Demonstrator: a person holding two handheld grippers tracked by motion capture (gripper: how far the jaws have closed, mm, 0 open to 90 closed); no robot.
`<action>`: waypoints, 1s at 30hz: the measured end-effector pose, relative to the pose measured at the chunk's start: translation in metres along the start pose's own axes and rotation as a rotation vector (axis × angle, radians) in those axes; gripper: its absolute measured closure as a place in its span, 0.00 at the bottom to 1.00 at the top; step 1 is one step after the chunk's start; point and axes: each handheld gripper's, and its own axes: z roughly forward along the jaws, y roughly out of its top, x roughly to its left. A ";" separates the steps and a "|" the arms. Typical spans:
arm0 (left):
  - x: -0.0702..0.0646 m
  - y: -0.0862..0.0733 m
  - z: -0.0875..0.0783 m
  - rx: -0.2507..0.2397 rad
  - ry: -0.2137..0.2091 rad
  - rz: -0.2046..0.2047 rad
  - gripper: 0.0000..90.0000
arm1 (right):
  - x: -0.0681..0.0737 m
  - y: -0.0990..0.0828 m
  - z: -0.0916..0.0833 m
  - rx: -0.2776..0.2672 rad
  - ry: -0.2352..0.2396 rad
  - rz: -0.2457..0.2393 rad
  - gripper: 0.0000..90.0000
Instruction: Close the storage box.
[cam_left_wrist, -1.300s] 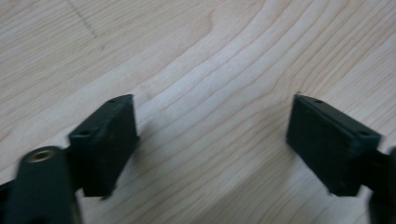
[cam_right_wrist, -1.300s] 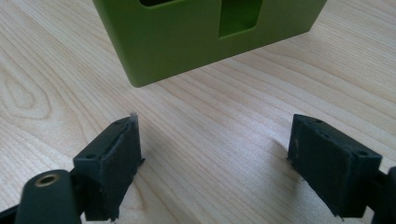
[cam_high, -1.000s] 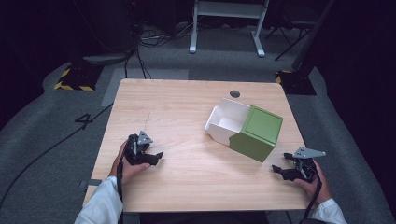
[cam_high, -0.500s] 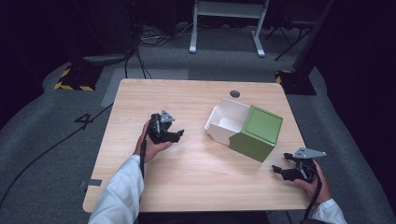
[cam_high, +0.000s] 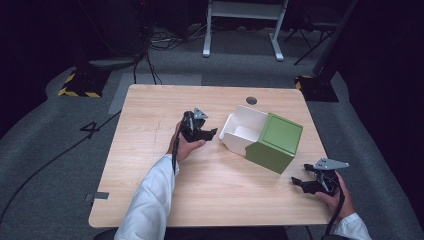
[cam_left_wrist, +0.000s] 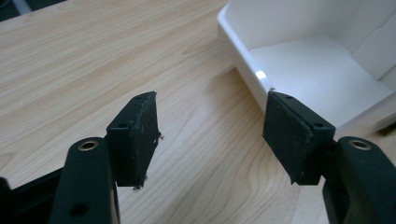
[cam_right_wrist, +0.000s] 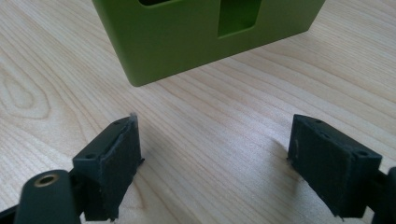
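A light wooden table (cam_high: 150, 125) carries one box in two parts: a white tray (cam_high: 242, 132) that slides out of a green sleeve (cam_high: 275, 142). The tray's open end sticks out toward the table's middle, and its inside looks bare. The green sleeve sits on the right half of the table, partly covering the tray.

The left gripper (cam_high: 212, 132) is held in the left hand (cam_high: 185, 147) just beside the tray's open end, its jaws spread wide and gripping nothing. In the left gripper view, the left gripper (cam_left_wrist: 210, 130) frames bare wood, with the white tray (cam_left_wrist: 322, 70) close ahead of its right-hand pad and its near corner almost at that pad's tip; I cannot tell whether they touch.

The right gripper (cam_high: 297, 182) rests near the table's front right corner in the right hand (cam_high: 332, 197), well apart from the box, jaws also spread wide and empty. In the right gripper view, the right gripper (cam_right_wrist: 212, 154) points at the green sleeve (cam_right_wrist: 187, 37), whose near face shows a rectangular cut-out; bare tabletop lies between them.

One small round dark hole (cam_high: 251, 100) marks the table's far edge, behind the tray. Beyond the table, on grey floor, stand a white metal frame (cam_high: 242, 25), loose cables (cam_high: 160, 42), one yellow-and-black striped base (cam_high: 80, 87) at left and a taped "4" (cam_high: 90, 129).

Counted: one box, two grippers, two white sleeves on the person's arms.
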 end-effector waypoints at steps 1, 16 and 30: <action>-0.003 0.002 0.003 -0.004 -0.022 -0.003 0.42 | 0.000 0.000 0.000 0.000 0.000 0.000 0.19; -0.019 0.006 0.036 0.042 -0.118 -0.009 0.54 | 0.000 0.000 0.000 0.000 0.000 0.000 0.19; -0.024 0.009 0.044 0.012 -0.126 -0.026 0.77 | 0.000 0.000 0.000 0.000 0.000 0.000 0.19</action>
